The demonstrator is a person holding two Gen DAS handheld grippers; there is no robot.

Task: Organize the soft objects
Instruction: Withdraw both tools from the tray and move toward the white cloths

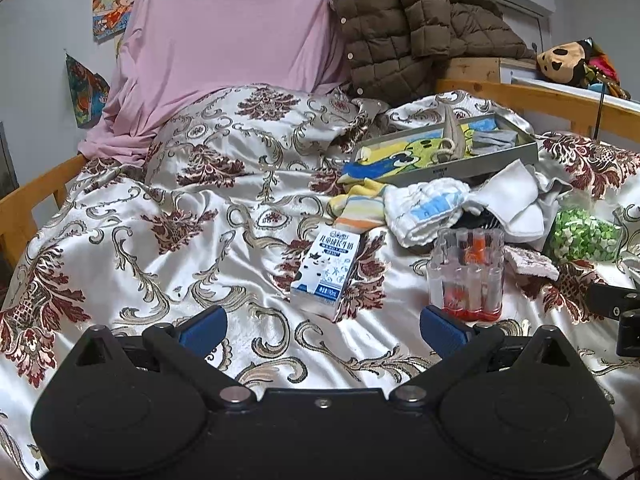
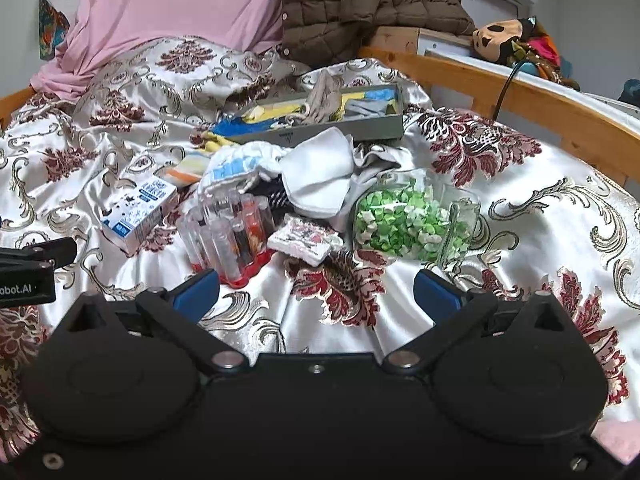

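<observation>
While both tools hovered low over the patterned bedspread (image 1: 160,208), nothing was held — left gripper (image 1: 323,330) spread wide and empty, right gripper (image 2: 316,290) likewise spread wide and empty.

Left to right in the near-middle clutter: milk carton (image 1: 326,270) lying flat, rigid, not a target. Right of it a clear rack of small bottles (image 1: 466,276), hard and probably fragile, best avoided. Behind these, the soft pile: striped yellow sock (image 1: 358,208), white-and-blue knit sock (image 2: 236,168), then a white cloth (image 2: 320,178) draped over darker fabric. These lay touching each other, just in front of the grey tray (image 2: 344,130), which already held colourful towels and a grey sock. Far right of the pile, a glass jar of green paper stars (image 2: 408,220) on its side — heavy, breakable.

Judgement: the socks look light, limp and easy to bunch; a pinch at a raised fold or the thick cuff should hold, whereas a flat edge would likely slip out. Satin underneath looks slippery, so fabric could drag rather than lift.
</observation>
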